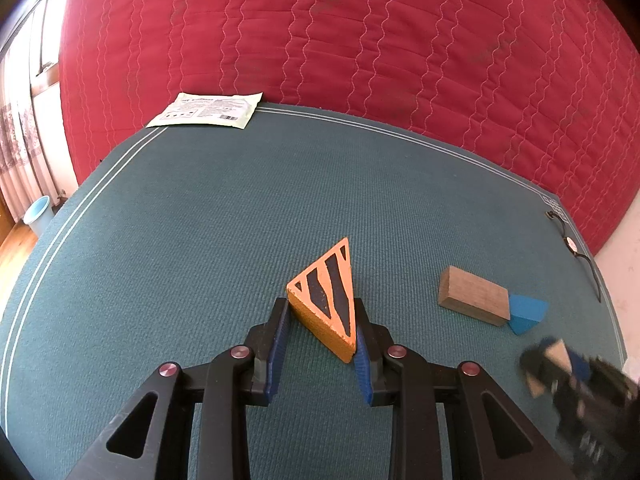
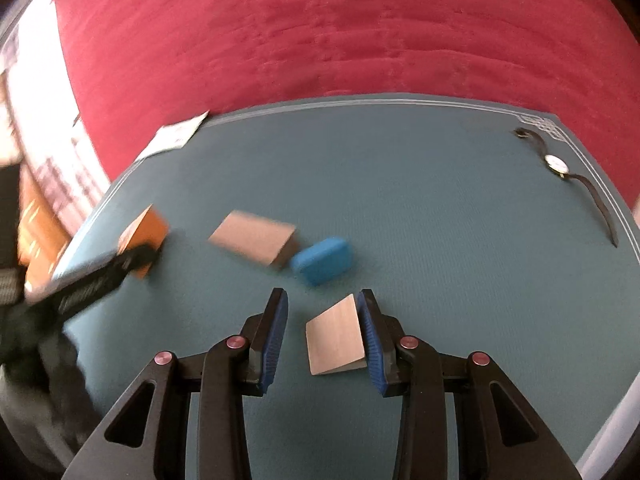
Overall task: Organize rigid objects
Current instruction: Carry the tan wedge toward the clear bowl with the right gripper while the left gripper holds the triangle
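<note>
An orange triangular block [image 1: 326, 300] with black stripes lies on the teal mat [image 1: 200, 240], between the fingers of my left gripper [image 1: 322, 322]; both pads touch its sides. A brown wooden block [image 1: 474, 300] and a blue block [image 1: 526, 313] lie to the right, touching each other. My right gripper [image 2: 323, 316] is open around a pale wooden wedge [image 2: 336, 336] that rests against its right pad [image 2: 370, 340]; a gap stays on the left. The brown block [image 2: 254, 238], blue block [image 2: 322, 260] and orange block [image 2: 144, 234] show blurred in the right wrist view.
A white printed packet [image 1: 208, 110] lies at the mat's far left corner. A wristwatch [image 2: 558, 164] lies near the far right corner. A red quilted bedspread [image 1: 360, 40] surrounds the mat. A blue bin [image 1: 38, 212] stands on the floor at left.
</note>
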`<state>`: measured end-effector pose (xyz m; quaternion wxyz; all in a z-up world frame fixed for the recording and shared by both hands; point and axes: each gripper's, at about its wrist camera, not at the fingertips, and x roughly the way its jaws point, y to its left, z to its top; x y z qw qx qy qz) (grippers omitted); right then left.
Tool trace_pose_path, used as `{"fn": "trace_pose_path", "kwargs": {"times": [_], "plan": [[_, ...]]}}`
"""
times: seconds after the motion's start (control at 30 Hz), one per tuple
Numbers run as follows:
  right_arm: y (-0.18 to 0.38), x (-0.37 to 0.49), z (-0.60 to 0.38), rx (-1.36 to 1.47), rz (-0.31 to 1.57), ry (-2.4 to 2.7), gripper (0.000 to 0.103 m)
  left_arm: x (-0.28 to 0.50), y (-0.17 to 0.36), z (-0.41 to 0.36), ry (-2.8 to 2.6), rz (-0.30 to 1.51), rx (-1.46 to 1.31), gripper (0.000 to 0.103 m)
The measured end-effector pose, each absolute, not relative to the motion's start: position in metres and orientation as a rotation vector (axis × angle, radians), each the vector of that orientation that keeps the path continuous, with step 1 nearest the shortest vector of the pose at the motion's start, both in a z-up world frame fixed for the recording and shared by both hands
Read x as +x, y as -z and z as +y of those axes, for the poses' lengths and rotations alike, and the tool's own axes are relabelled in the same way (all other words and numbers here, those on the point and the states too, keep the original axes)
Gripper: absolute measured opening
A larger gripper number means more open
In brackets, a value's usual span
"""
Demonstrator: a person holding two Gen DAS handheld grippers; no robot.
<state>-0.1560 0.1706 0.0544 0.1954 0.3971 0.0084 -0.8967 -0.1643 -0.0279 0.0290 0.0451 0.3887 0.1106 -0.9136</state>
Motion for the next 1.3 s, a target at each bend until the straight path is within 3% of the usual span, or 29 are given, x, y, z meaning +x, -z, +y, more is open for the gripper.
{"fn": "trace_pose_path", "kwargs": {"times": [0.57, 0.67, 1.3], "plan": [[-0.051, -0.103, 0.150, 1.091, 0.269, 2.503, 0.037, -0.164, -0.027, -0.024, 2.796, 0.336, 1.190, 0.031], [-0.051, -0.100, 0.149, 1.095, 0.291, 2.536, 0.028, -0.164, -0.027, -0.024, 2.798, 0.333, 1.190, 0.031], [-0.067, -0.048, 0.189, 1.061, -0.005, 2.593, 0.027, -0.158, -0.028, -0.010, 2.821, 0.263, 1.210, 0.031]]}}
